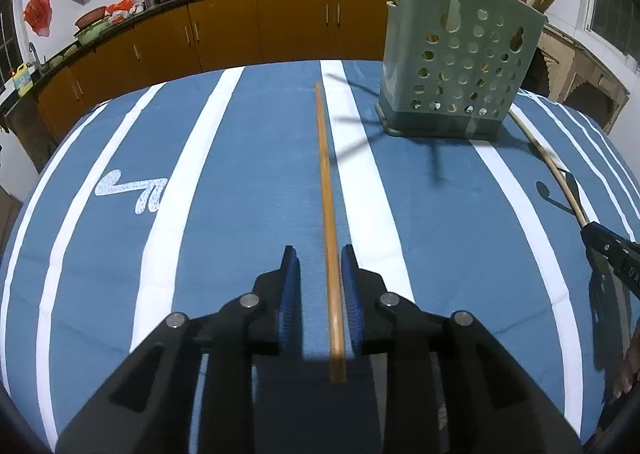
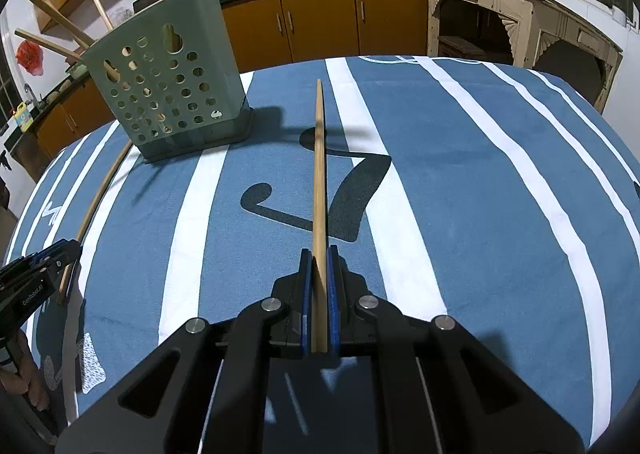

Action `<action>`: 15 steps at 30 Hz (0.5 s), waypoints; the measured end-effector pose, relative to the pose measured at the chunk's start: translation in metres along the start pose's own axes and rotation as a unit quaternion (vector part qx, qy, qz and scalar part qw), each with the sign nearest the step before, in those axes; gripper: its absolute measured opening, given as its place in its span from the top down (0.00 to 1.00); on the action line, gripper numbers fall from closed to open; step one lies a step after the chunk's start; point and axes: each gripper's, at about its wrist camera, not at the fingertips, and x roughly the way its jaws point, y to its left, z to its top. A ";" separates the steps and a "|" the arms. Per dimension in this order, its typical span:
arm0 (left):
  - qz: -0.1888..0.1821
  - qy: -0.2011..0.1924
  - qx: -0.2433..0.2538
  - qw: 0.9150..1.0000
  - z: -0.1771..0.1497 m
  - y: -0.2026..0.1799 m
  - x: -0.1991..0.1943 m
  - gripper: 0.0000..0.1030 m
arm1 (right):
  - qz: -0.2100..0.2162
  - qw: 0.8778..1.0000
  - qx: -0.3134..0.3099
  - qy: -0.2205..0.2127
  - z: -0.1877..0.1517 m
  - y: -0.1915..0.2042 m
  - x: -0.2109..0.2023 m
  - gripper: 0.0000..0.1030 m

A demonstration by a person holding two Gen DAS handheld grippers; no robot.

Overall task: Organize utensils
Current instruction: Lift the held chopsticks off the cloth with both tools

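Chopstick work splits between two claws: the right claw grips one slender wooden chopstick, pointing straight ahead, while the left claw stands open astride another wooden chopstick lying lengthwise on the blue-striped desk; the grey-green perforated plastic holder stands ahead-right

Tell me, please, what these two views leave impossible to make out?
- Left wrist: the chopstick near end, hidden under the left tool.
- Both views: lower ends of sticks inside the green holder, behind its perforated wall.
- Right wrist: the right tool pads cover the held chopstick base.
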 end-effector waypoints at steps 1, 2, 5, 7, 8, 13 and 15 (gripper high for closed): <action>-0.001 0.000 -0.002 1.000 0.000 0.001 0.000 0.75 | 0.000 1.000 0.000 0.000 0.000 0.000 0.000 0.92; -0.002 0.000 -0.002 1.000 0.000 0.001 0.000 0.75 | 0.000 1.000 0.000 0.000 0.000 0.000 0.000 0.92; -0.002 0.000 -0.003 1.000 0.000 0.001 0.000 0.75 | 0.000 1.000 0.000 0.000 0.000 0.000 0.000 0.92; -0.002 0.000 -0.003 1.000 0.000 0.001 0.000 0.75 | 0.000 1.000 0.000 0.000 0.000 0.000 0.000 0.92; -0.002 0.000 -0.002 1.000 0.000 0.000 0.000 0.75 | 0.000 1.000 0.001 0.000 0.000 0.000 0.000 0.92; -0.007 -0.001 -0.008 1.000 -0.001 0.004 0.000 0.75 | 0.001 1.000 0.002 0.001 -0.003 0.000 -0.001 0.92; -0.008 0.000 -0.012 1.000 -0.003 0.006 -0.002 0.75 | 0.003 1.000 0.003 0.001 -0.004 0.000 -0.002 0.91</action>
